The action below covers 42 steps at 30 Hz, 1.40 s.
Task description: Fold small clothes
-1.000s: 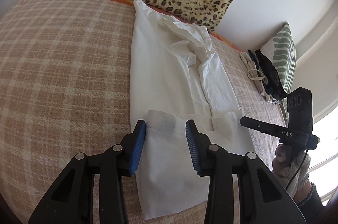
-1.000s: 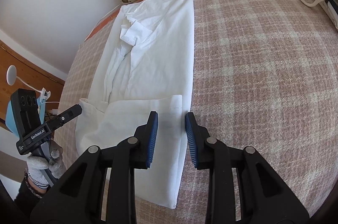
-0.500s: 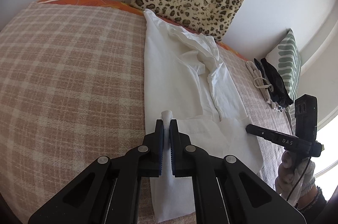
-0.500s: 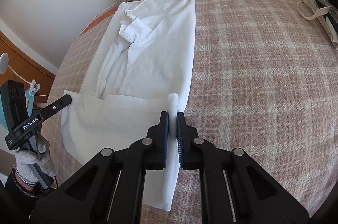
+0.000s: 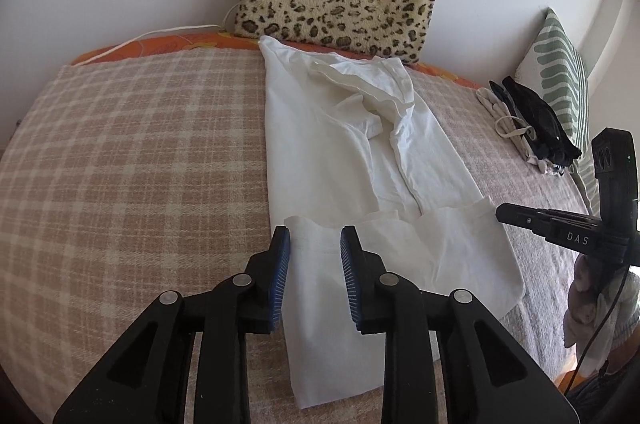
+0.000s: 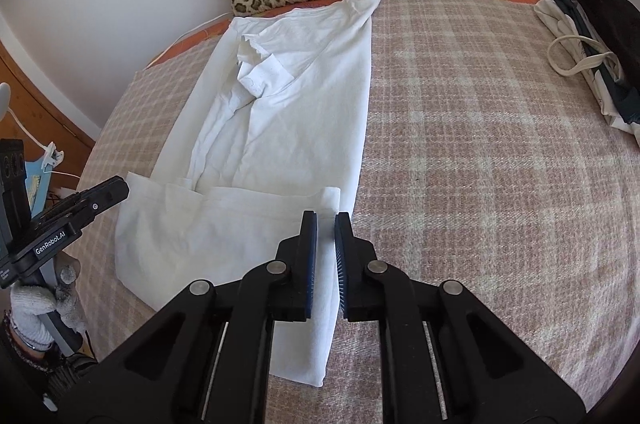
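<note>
Blanket (image 5: 132, 152) at 9 o'clock; white shirt (image 5: 340, 152) lies lengthwise mid-bed, hem folded up. Left gripper (image 5: 315, 274) has just been opening, pads straddling the hem corner, gripping nothing. Right gripper (image 6: 326, 258) nearly closed, a sliver of gap showing over the opposite hem corner; grip uncertain. Risk: uneven release skews the fold.
</note>
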Tool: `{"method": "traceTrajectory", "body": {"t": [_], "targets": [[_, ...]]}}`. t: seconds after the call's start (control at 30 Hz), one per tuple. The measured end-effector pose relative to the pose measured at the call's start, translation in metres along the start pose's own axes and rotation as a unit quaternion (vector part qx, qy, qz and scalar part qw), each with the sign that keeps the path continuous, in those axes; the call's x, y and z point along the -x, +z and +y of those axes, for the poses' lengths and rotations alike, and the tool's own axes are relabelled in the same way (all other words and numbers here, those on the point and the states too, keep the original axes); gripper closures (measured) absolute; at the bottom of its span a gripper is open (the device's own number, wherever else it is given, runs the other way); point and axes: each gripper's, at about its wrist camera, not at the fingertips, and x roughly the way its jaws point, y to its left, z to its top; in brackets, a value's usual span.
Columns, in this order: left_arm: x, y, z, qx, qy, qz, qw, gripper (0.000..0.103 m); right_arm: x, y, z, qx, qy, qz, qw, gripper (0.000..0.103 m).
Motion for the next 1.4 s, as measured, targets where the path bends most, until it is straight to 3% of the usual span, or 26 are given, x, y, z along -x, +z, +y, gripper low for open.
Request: {"method": "traceTrajectory", "body": {"t": [0.07, 0.13, 0.23, 0.27, 0.4, 0.57, 0.7, 1.03, 1.27, 1.4], "targets": [[0.004, 0.0, -0.004, -0.009, 0.004, -0.009, 0.9999, 0.061, 0.001, 0.0, -0.003, -0.005, -0.005, 0.0, 1.0, 0.092], [0.008, 0.002, -0.006, -0.014, 0.0, -0.013, 0.9998, 0.061, 0.003, 0.001, -0.007, -0.013, -0.003, -0.001, 1.0, 0.09], [0.013, 0.005, -0.004, -0.014, -0.005, -0.018, 0.9997, 0.061, 0.007, 0.003, -0.013, -0.028, 0.003, -0.008, 1.0, 0.07], [0.015, 0.008, -0.002, -0.007, -0.012, -0.017, 0.9997, 0.061, 0.009, 0.004, -0.015, -0.031, 0.001, -0.013, 0.999, 0.069], [0.021, 0.024, 0.005, 0.028, -0.052, -0.018, 0.9981, 0.061, 0.015, 0.01, -0.021, -0.044, 0.013, -0.021, 0.999, 0.069], [0.021, 0.067, 0.007, 0.008, -0.069, -0.04, 0.9968, 0.061, 0.014, 0.027, -0.026, -0.045, 0.025, -0.03, 0.998, 0.069], [0.0, 0.104, 0.002, -0.016, -0.088, -0.025, 0.9957, 0.061, 0.008, 0.045, -0.029, -0.038, 0.028, -0.04, 0.998, 0.069], [-0.058, 0.163, -0.039, -0.098, -0.08, -0.008, 0.992, 0.061, -0.019, 0.07, -0.052, -0.049, 0.012, -0.058, 0.997, 0.069], [-0.098, 0.186, -0.056, -0.125, -0.081, 0.007, 0.9888, 0.061, -0.038, 0.087, -0.061, -0.047, 0.023, -0.047, 0.998, 0.067], [-0.126, 0.203, -0.054, -0.112, -0.103, 0.022, 0.9881, 0.061, -0.056, 0.1, -0.066, -0.041, 0.032, -0.035, 0.998, 0.065]]}}
